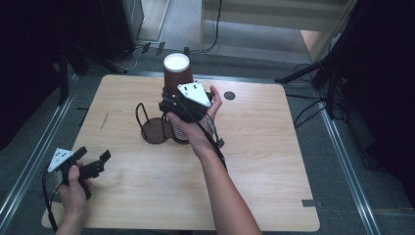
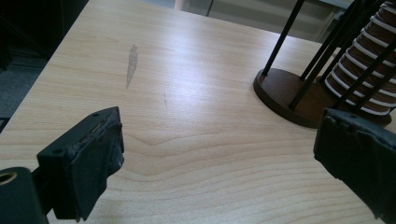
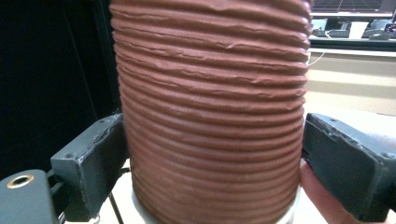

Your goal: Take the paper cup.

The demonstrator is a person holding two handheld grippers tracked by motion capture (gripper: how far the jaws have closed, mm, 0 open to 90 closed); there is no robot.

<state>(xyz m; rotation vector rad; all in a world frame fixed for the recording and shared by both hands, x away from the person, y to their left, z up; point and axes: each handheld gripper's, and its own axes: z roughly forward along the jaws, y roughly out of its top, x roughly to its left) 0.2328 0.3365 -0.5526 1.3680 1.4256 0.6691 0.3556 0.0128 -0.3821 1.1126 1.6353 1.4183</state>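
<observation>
Cup (image 1: 176, 73), brown and ribbed with a white inside, stands upside-up at the top of a stack of cups (image 1: 179, 128) in a wire holder (image 1: 155, 128) near the middle of the surface (image 1: 274, 166). In the high view the right gripper (image 1: 182, 104) closes on the cup from the near side, seemingly to lift it off the stack, since the wire posts leave only upward as a way out. The left gripper (image 1: 95, 165) hangs released near the surface's front left corner, well apart from the holder, probably kept out of the way.

In the left gripper view its jaws stand wide apart with nothing between them, over bare wood; the holder's round base (image 2: 285, 100) and the white-rimmed stack (image 2: 362, 70) sit off to the right.

In the right gripper view the cup's ribbed wall (image 3: 212, 107) sits between both jaws, which touch its sides low down, so the gripper is grasping the cup. A fingertip (image 3: 322, 198) shows beside the right jaw.
</observation>
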